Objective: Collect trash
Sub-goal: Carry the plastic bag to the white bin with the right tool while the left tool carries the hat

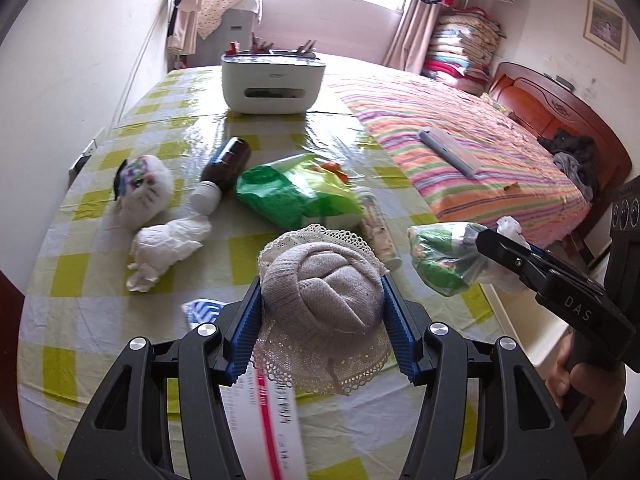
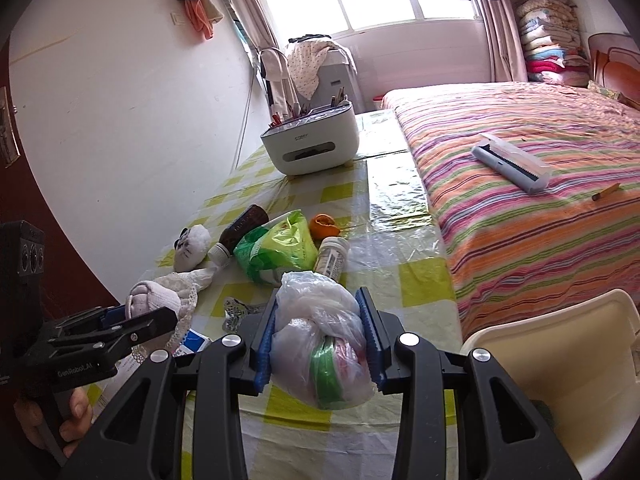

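Note:
My left gripper is shut on a rolled grey sock with a lace cuff, held above the table; it also shows in the right wrist view. My right gripper is shut on a knotted clear plastic bag of trash, also seen at the right of the left wrist view. On the checked tablecloth lie a crumpled white tissue, a green plastic bag, a brown bottle, a clear pill bottle and an orange peel.
A white plush toy lies at the left. A white organiser box stands at the table's far end. A cream bin stands at the lower right beside the striped bed. A paper box lies under my left gripper.

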The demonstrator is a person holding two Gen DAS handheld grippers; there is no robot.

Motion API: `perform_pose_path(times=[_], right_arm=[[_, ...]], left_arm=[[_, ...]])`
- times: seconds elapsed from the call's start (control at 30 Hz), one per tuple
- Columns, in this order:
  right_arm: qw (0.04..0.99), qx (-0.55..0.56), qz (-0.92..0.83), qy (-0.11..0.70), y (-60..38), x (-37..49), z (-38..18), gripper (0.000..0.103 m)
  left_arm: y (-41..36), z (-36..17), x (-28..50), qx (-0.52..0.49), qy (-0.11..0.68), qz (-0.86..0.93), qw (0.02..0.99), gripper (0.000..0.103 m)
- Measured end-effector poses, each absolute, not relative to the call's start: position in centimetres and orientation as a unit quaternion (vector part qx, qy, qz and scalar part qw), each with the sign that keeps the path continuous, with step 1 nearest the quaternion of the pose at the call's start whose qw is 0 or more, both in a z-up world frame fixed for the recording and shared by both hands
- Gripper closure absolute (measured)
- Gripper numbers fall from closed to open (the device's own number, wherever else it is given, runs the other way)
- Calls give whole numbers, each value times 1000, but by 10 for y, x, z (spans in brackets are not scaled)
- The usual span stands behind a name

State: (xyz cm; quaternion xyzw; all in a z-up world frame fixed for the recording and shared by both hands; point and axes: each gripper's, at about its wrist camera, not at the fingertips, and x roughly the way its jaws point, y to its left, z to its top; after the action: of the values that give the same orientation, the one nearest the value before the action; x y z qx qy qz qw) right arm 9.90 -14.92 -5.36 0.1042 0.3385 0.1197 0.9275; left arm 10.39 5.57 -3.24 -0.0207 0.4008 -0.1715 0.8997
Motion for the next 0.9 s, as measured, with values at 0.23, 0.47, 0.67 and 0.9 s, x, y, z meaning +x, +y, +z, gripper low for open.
perform_pose_path(times=[0.23, 0.47, 0.67, 0.9], right_arm=[[930, 105, 105, 335, -165, 91, -52, 67], [933, 111, 87, 331, -186, 81, -51, 67], [935, 114, 75, 326, -201, 73, -49, 67], [938, 119, 54, 322, -221, 62, -47, 67]], left_arm=[[33, -35, 100, -16, 407, -198, 891, 47], [4, -41, 91, -3, 413, -227, 882, 48], [-19, -46, 86, 5, 418, -247, 874, 47], [-45, -52, 79, 19, 424, -274, 863, 48]])
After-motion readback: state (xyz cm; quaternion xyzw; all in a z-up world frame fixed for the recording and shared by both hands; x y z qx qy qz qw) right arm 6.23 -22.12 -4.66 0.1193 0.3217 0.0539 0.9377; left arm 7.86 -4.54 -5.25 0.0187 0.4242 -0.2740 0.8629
